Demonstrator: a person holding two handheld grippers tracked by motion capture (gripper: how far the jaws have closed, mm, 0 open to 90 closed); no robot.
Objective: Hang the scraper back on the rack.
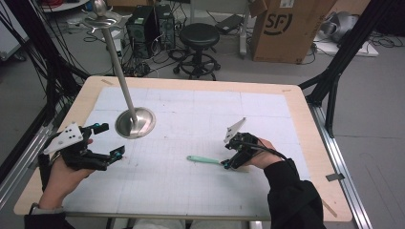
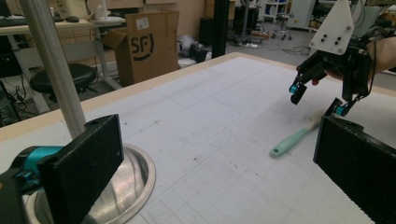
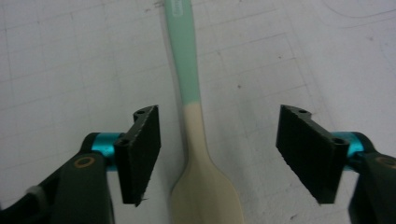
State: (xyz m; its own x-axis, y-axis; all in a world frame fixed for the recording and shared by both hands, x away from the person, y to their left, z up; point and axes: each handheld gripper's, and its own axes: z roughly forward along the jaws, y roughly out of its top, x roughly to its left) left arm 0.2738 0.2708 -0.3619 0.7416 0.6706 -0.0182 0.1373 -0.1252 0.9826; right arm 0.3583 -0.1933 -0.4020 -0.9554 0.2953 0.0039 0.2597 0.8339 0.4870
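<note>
A spatula (image 1: 203,160) with a mint-green handle and a cream blade lies flat on the white grid mat, right of centre. My right gripper (image 1: 227,154) is open at its blade end. In the right gripper view the two jaws stand either side of the spatula (image 3: 192,93) near its neck, not touching it, with the right gripper (image 3: 217,156) low over the mat. My left gripper (image 1: 111,140) is open and empty at the left of the table. The left gripper view looks between the wide-apart jaws of the left gripper (image 2: 219,177) toward the spatula (image 2: 292,142) and the right gripper (image 2: 317,101).
A metal stand with a round dished base (image 1: 136,123) and a long tilted pole (image 1: 117,71) stands at the mat's left, just beyond my left gripper; its base (image 2: 133,186) lies by the left jaw. Beyond the table are a stool (image 1: 198,36) and a cardboard box (image 1: 286,28).
</note>
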